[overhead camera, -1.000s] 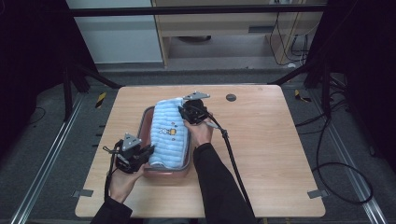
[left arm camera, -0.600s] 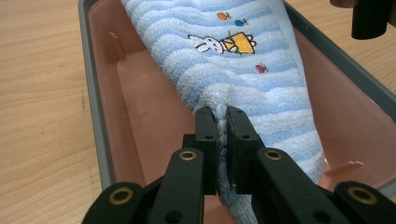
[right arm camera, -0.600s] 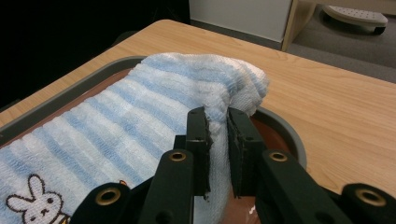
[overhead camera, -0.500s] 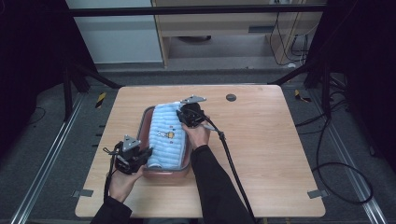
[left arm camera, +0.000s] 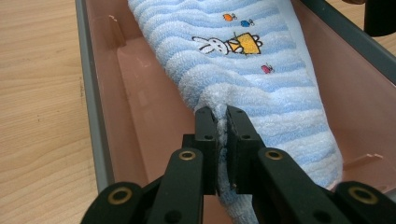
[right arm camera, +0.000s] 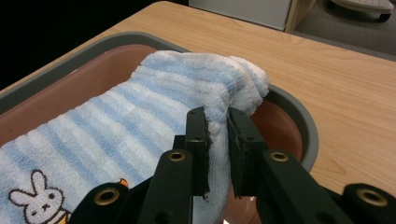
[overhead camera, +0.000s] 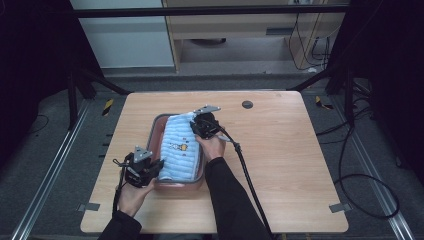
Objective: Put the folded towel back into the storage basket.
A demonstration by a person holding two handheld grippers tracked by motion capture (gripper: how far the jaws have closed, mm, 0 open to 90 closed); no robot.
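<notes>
Both grippers, left (left arm camera: 222, 114) and right (right arm camera: 218, 116), are pinching the towel (overhead camera: 179, 147) inside the tub (overhead camera: 156, 131), with letting go remaining

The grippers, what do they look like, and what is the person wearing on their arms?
Each tool is black. The left gripper and the right gripper both have two flat black jaws on black arms joined with brass-coloured rivets. On top of each sits a grey three-cornered plate, and a black cable trails from the right one. The person wears dark long sleeves.
</notes>
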